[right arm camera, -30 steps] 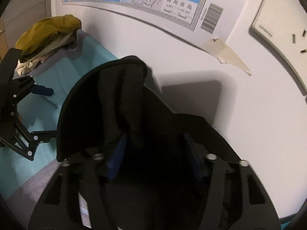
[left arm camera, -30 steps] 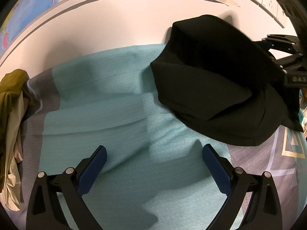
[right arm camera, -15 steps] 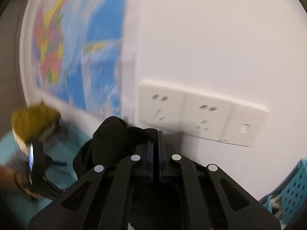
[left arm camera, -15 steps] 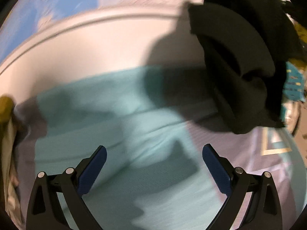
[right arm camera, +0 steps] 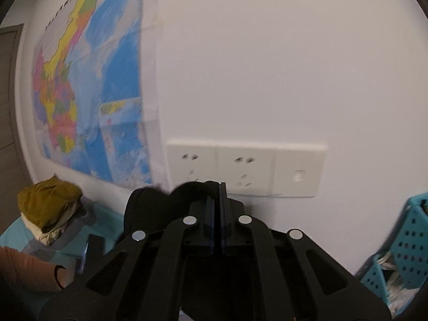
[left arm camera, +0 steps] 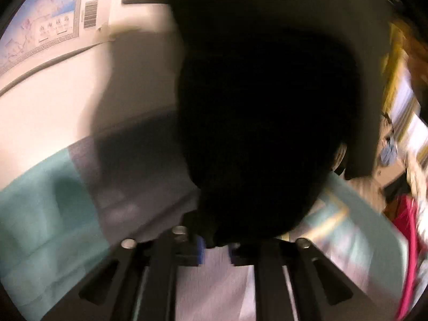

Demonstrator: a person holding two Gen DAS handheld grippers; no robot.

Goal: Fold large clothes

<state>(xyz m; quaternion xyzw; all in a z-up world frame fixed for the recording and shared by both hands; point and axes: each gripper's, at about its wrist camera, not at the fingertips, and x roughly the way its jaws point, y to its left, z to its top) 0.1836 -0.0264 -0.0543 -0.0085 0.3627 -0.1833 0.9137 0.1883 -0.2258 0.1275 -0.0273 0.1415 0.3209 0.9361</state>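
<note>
The black garment (left arm camera: 262, 123) hangs in front of the left wrist camera and fills most of that view. Its lower edge dips between the blue pads (left arm camera: 200, 251) of my left gripper (left arm camera: 216, 251), whose jaws are closing on it. In the right wrist view, my right gripper (right arm camera: 220, 187) is shut and raised toward the wall. A fold of the black garment (right arm camera: 149, 200) is pinched in it and bulges out to the left of the fingers. The rest of the garment is hidden below that gripper.
A bed with a teal and grey sheet (left arm camera: 40, 214) lies below. An olive and cream clothes pile (right arm camera: 48, 208) sits at the bed's far end. A map (right arm camera: 88, 85) and sockets (right arm camera: 246, 171) are on the wall. A teal basket (right arm camera: 409, 240) stands right. A person's orange sleeve (right arm camera: 24, 272) shows bottom left.
The right gripper closed on the black garment and lifted it off the bed toward the wall. The left gripper, wide open over the sheet before, has swung right and narrowed on the garment's lower edge.
</note>
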